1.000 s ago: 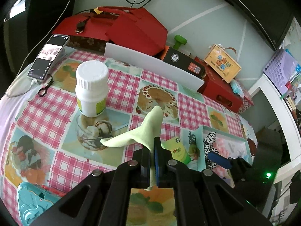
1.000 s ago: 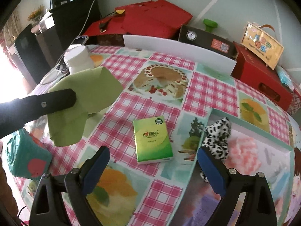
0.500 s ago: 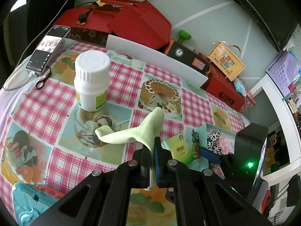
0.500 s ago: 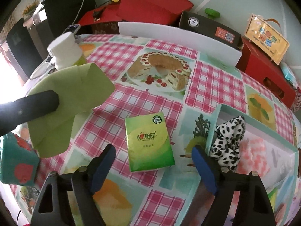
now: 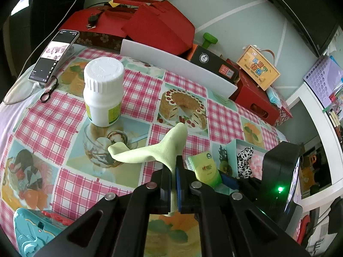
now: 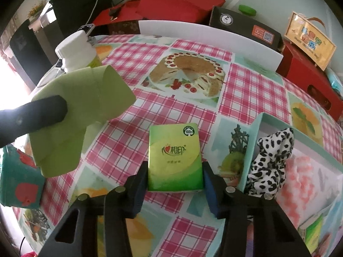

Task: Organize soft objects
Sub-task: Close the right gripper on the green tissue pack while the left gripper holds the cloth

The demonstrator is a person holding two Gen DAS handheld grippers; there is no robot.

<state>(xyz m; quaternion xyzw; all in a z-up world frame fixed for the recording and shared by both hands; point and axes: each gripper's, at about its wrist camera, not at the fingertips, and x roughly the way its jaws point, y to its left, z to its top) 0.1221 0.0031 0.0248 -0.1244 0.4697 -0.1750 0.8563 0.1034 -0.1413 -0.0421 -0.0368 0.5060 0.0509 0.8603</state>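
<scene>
Beside the tissue pack (image 6: 175, 158), a white bottle (image 5: 103, 91) stands well apart.

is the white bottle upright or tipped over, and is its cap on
Upright, cap on. The white bottle stands on its base on the tablecloth, and its ribbed white cap sits on top. How full it is cannot be told.
</scene>
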